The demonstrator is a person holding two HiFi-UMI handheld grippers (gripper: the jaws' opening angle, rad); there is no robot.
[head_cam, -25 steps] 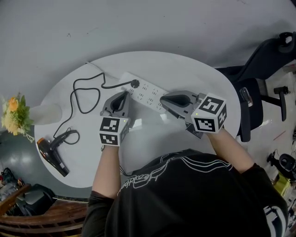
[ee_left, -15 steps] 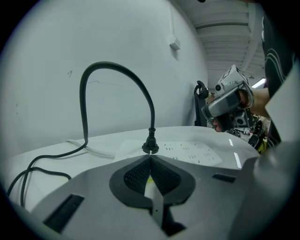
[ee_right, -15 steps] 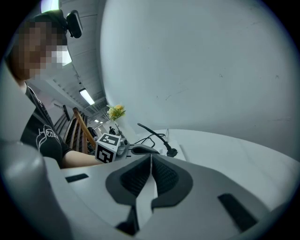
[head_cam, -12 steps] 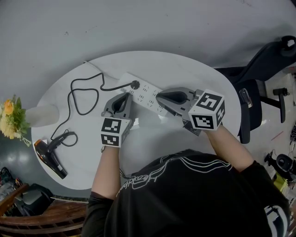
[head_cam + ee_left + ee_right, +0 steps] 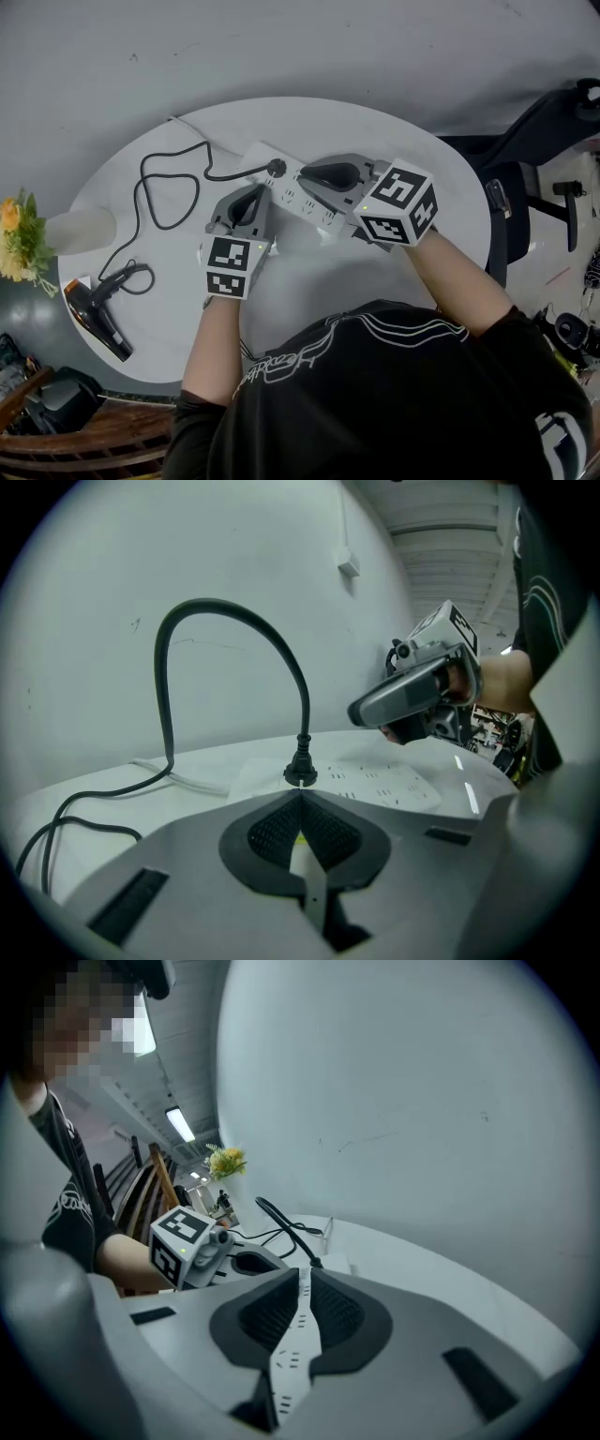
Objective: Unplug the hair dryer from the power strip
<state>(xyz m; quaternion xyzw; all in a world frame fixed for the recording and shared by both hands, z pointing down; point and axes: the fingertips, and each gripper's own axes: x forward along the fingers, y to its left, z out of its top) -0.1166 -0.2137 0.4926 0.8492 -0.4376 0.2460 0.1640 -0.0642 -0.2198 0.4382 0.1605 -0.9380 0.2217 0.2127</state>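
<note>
A white power strip [image 5: 292, 190] lies across the middle of the round white table [image 5: 403, 159]. A black plug [image 5: 275, 169] sits in its far-left end. Its black cord [image 5: 155, 192] loops left to the black hair dryer [image 5: 97, 317] at the table's left edge. My left gripper [image 5: 255, 191] is shut and empty, just short of the plug [image 5: 300, 774]. My right gripper [image 5: 305, 173] is shut and empty too; it hovers over the strip, just right of the plug. In the right gripper view the jaw tips [image 5: 302, 1271] point at the plug [image 5: 317, 1262].
A white cup [image 5: 80, 230] and yellow flowers [image 5: 14, 239] stand at the table's left. A black office chair [image 5: 525, 169] is at the right, off the table. The strip's own white cable [image 5: 192, 131] runs off the far left edge.
My right gripper has moved left along the power strip toward the plug. The left gripper has barely shifted. The plug stays in the strip.
</note>
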